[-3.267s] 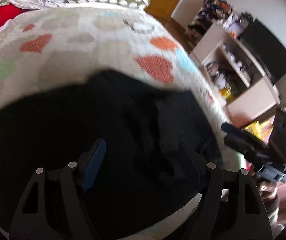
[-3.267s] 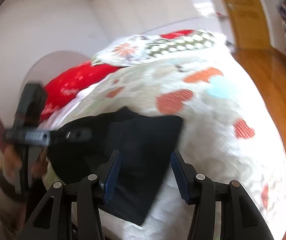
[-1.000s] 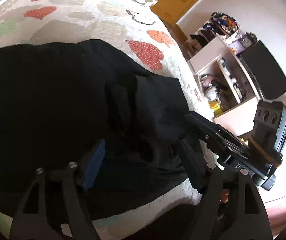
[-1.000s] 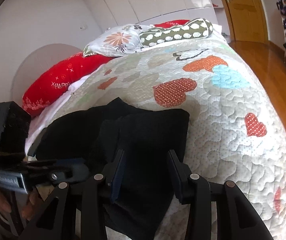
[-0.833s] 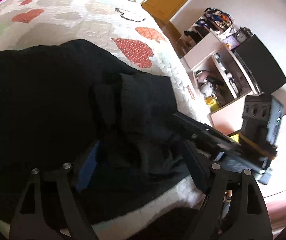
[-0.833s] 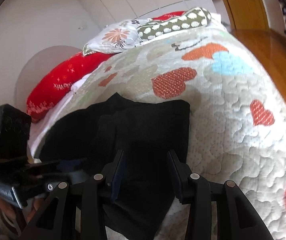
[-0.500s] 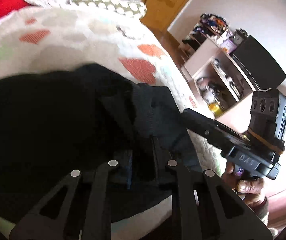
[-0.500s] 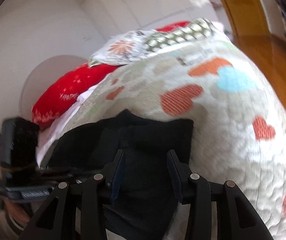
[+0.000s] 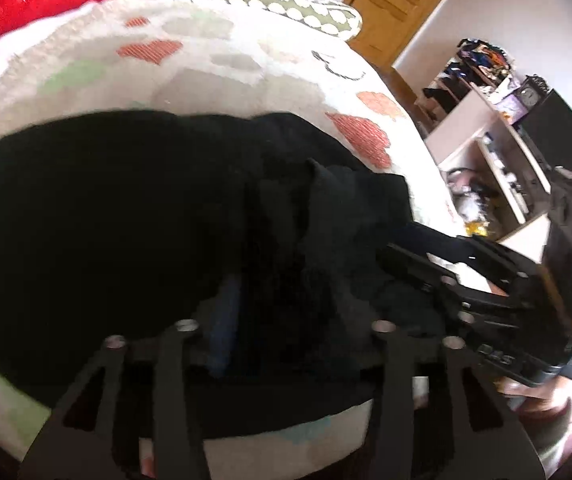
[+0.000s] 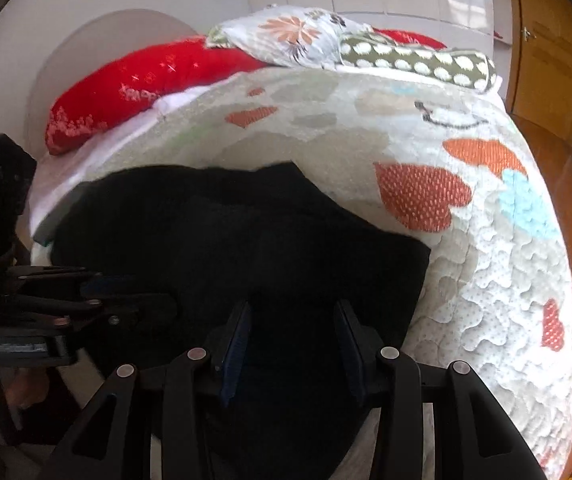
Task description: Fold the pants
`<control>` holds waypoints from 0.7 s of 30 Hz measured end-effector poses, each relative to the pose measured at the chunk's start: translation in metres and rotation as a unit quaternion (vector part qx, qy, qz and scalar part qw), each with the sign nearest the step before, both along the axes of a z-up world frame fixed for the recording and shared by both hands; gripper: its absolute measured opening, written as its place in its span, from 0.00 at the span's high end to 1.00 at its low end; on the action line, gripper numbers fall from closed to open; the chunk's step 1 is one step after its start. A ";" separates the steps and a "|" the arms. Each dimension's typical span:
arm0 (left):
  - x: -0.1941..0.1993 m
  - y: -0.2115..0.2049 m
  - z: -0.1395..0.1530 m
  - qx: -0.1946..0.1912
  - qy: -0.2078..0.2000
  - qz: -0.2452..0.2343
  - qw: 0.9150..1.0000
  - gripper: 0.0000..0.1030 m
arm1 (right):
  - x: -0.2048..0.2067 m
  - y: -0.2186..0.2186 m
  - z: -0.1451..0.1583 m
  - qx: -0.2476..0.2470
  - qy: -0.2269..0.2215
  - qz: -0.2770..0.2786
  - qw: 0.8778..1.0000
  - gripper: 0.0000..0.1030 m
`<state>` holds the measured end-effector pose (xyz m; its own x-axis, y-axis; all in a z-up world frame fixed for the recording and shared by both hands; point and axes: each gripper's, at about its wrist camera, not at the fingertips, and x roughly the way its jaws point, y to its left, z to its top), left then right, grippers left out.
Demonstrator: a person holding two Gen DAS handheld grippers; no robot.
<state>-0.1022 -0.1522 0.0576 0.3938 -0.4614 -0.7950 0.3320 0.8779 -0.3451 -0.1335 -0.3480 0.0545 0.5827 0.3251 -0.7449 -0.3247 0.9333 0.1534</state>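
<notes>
In the left wrist view no writing can be made out with any certainty; pale letters show on the body of the right gripper at the right, but they are too blurred to read. The black pants lie spread over a quilt patterned with hearts, bunched into folds toward the near right. The left gripper points down onto this bunched cloth; its jaws have just been opening from a near-closed pinch, and dark fabric lies between them, though whether the pads press on it cannot be told against the black. The right gripper reaches in from the right, its fingers at the edge of the same bunch. In the right wrist view, white lettering shows on the red pillow at the head of the bed, too blurred to read, beside a flowered pillow and a spotted bolster. The right gripper's jaws stand partly apart over the pants' near corner, the cloth lying beneath and between the pads with a gap on both sides. The left gripper enters from the left, tips at the pants' edge.
</notes>
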 end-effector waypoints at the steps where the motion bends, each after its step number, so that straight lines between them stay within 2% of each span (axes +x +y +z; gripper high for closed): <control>1: -0.003 0.005 0.002 0.002 -0.005 0.005 1.000 0.47 | -0.003 0.004 0.003 0.000 -0.004 0.013 1.000 0.60; 4: -0.007 0.015 0.002 0.006 -0.005 0.013 1.000 0.47 | -0.004 0.022 -0.003 -0.015 0.001 0.056 0.998 0.59; 5: -0.008 0.018 0.002 0.010 -0.006 0.018 1.000 0.47 | 0.000 0.030 -0.015 -0.025 0.023 0.072 0.997 0.59; 7: -0.010 0.024 0.004 0.031 -0.013 0.031 0.999 0.47 | 0.001 0.036 -0.024 -0.044 0.026 0.074 0.996 0.58; 9: -0.014 0.033 0.006 0.040 -0.024 0.040 0.998 0.47 | 0.001 0.036 -0.017 -0.047 0.026 0.070 0.996 0.58; 14: -0.018 0.054 0.009 0.047 -0.034 0.059 0.997 0.47 | 0.010 0.042 0.011 -0.015 -0.006 0.079 0.997 0.56; 16: -0.019 0.058 0.010 0.051 -0.035 0.066 0.996 0.47 | 0.023 0.054 0.003 -0.033 -0.005 0.094 0.995 0.52; 18: -0.021 0.064 0.012 0.048 -0.036 0.070 0.996 0.47 | 0.041 0.063 -0.018 -0.058 0.019 0.092 0.994 0.52; 19: -0.022 0.067 0.013 0.048 -0.038 0.073 0.995 0.47 | 0.048 0.064 -0.026 -0.055 0.030 0.084 0.994 0.51; 21: -0.023 0.073 0.015 0.053 -0.045 0.081 0.994 0.47 | 0.049 0.065 -0.019 -0.045 0.037 0.073 0.996 0.47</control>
